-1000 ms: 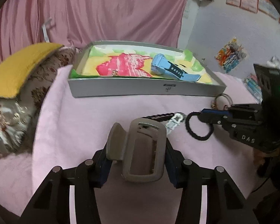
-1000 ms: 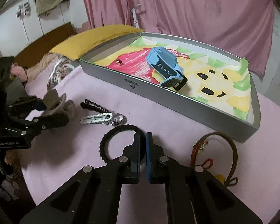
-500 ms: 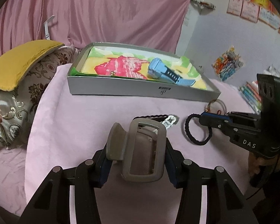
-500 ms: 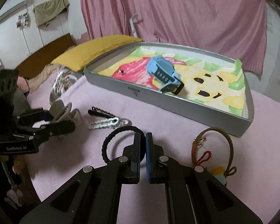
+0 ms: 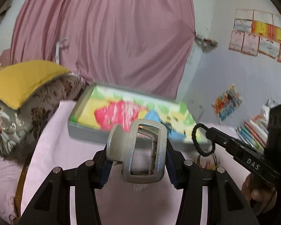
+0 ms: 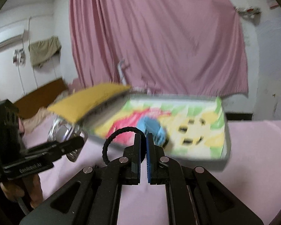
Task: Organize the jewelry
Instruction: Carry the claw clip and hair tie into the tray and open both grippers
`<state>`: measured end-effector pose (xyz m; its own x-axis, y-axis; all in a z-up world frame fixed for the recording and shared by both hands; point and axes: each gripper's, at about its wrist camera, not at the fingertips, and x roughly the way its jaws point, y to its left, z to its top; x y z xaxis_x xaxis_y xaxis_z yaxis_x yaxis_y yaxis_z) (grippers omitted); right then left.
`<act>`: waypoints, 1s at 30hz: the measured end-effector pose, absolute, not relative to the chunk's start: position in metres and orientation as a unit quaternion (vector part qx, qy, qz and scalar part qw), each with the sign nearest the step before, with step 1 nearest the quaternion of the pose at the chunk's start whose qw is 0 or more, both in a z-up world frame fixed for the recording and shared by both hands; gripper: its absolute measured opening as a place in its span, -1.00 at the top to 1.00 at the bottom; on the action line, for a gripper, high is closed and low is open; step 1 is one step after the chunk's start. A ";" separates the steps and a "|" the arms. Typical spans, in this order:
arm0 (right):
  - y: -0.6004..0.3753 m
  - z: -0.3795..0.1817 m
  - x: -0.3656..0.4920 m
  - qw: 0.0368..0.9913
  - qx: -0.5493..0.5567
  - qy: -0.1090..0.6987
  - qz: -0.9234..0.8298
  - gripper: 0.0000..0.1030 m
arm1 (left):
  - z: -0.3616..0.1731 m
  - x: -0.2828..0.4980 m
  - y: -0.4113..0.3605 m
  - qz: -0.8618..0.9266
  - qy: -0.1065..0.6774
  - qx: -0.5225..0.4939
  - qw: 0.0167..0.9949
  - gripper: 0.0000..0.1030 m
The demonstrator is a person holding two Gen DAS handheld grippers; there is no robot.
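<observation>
Between the left gripper's matt black fingers sits a hair clip of glossy, pearly grey plastic. The right gripper pinches a braided, rough black hair tie. Ahead lies a smooth grey tray lined with crayoned paper, on soft pink cloth.

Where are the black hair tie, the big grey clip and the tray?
black hair tie [image 6: 110, 140]: right wrist view, left curve of loop.
grey clip [image 5: 161, 150]: left wrist view, right side of frame.
tray [image 5: 84, 133]: left wrist view, grey front wall.
</observation>
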<state>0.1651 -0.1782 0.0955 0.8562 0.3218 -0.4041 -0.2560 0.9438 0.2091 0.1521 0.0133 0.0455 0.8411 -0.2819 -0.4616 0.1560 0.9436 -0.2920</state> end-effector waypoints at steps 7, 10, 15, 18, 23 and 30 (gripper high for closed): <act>-0.185 0.105 0.180 0.978 0.087 0.169 0.091 0.91 | 0.060 0.188 0.004 -0.094 0.217 -0.126 0.963 0.09; -0.189 0.101 0.189 0.978 0.099 0.170 0.072 0.91 | 0.059 0.201 0.002 -0.083 0.210 -0.127 0.966 0.09; -0.192 0.096 0.203 0.976 0.105 0.182 0.053 0.91 | 0.055 0.220 -0.005 -0.073 0.219 -0.121 0.965 0.09; -0.193 0.092 0.211 0.975 0.104 0.193 0.044 0.91 | 0.051 0.231 -0.009 -0.068 0.232 -0.118 0.963 0.09; -0.194 0.085 0.224 0.970 0.104 0.215 0.033 0.91 | 0.043 0.244 -0.014 -0.060 0.257 -0.115 0.958 0.09; -0.200 0.068 0.243 0.953 0.119 0.276 0.035 0.91 | 0.031 0.254 -0.015 -0.057 0.303 -0.107 0.945 0.09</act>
